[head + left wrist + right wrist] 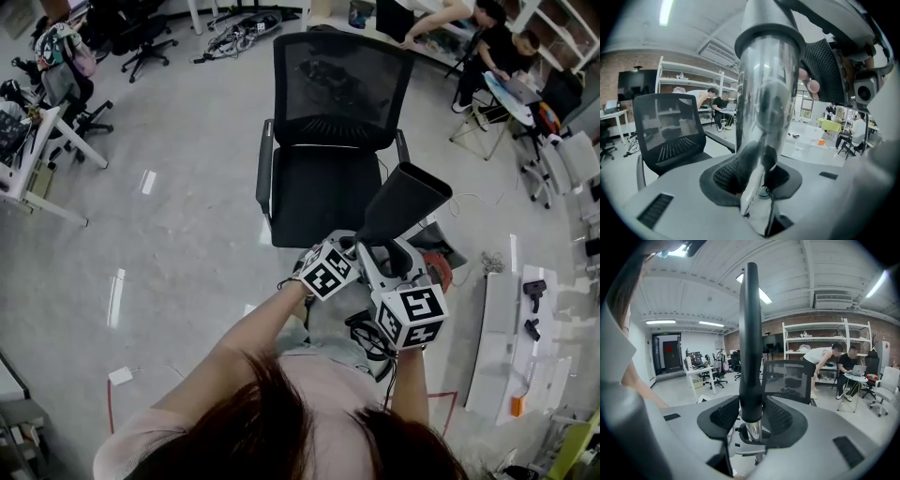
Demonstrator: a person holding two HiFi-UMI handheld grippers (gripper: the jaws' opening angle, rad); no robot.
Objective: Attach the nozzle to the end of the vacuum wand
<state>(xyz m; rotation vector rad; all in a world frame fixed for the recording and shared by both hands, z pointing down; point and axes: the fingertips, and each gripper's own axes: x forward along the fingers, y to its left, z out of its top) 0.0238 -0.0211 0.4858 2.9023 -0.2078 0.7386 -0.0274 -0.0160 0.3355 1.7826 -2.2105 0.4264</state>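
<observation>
Head view: a person [281, 412] faces a black chair [328, 122], holding both grippers just before its seat. The right gripper [752, 414] is clamped on the black nozzle [405, 199], whose wide mouth fans out beside the seat's front corner. The left gripper [755, 176] has its jaws closed around the silver wand [764, 108]. The wand fills the left gripper view, blurred by closeness and cut off at the frame's top. From above, the wand is hidden under the grippers and their marker cubes [412, 314]. The right gripper view shows the nozzle edge-on and upright before the chair, with a chrome stub [753, 430] under its lower end. Whether the joint is fully seated cannot be told. A red object [437, 268] beside the chair, half covered by the right gripper, cannot be identified.
</observation>
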